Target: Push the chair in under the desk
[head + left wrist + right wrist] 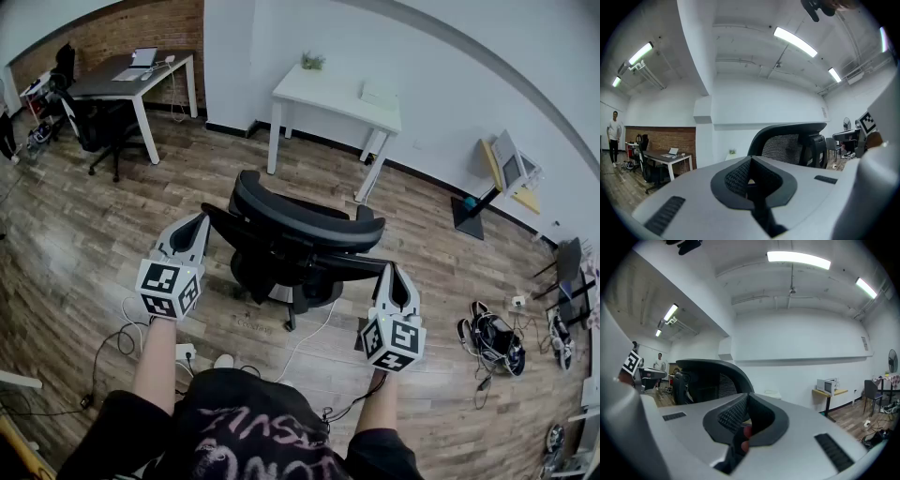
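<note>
While fingers (737,178) meet, left gripper (196,225) and right gripper (394,273) flank the chair (300,230).

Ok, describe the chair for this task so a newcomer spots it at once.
Start at the white desk against the white wall and come nearer across the floor. The black office chair stands in the open, between the left gripper and right gripper; the other black chair sits by the dark-topped desk at the brick wall.

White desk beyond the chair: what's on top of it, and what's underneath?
On the white desk sit a small plant and a flat white item. Underneath, only its legs and wood floor show; the tabletop covers the rest.
</note>
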The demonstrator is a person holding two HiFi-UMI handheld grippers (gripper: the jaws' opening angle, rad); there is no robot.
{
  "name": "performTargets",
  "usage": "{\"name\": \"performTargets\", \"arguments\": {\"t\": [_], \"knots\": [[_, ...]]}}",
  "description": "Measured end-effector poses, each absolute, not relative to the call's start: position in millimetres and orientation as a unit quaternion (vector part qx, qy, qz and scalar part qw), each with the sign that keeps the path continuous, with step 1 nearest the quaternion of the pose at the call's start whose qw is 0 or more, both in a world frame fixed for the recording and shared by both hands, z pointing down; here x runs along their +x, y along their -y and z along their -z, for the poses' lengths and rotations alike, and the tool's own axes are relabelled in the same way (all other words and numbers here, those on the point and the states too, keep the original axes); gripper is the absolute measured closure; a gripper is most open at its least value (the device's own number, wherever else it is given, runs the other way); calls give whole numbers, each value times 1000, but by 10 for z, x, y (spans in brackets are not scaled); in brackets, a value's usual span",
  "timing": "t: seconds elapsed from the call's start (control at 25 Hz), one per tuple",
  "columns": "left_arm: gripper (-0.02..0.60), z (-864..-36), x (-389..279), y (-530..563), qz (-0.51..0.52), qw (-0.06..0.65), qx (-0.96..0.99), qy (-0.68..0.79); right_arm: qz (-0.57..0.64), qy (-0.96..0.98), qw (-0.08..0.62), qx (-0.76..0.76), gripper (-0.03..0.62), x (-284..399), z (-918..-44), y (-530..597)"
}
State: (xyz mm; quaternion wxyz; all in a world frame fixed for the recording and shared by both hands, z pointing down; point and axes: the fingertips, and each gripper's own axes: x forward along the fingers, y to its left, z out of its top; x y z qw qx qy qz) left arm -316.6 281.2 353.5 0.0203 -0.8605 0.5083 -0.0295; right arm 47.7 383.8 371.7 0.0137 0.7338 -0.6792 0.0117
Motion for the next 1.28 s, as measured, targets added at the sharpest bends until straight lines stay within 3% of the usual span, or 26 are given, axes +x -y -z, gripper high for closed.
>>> {"name": "performTargets", "arguments": {"t": [0.68, 0.84, 1.12, 1.2, 1.28], "knots": [[566, -3598, -3200, -2789, 69, 57, -859, -503, -2, 699, 11, 715, 566, 523, -3739, -3785], [565, -3664, -3117, -2786, 116, 95, -865, -478, 15, 734, 37, 678, 463, 496, -3737, -3789], [559, -3806, -3069, -2763, 198, 147, -859, -449, 60, 788, 169, 589, 349, 396, -3949, -3766], [490, -3813, -3059, -2759, 209, 148, -856, -450, 64, 797, 184, 572, 341, 401, -3973, -3757], [461, -3834, -3012, -2792, 224, 154, -854, -443, 66, 805, 203, 554, 338, 411, -4026, -3756]]}}
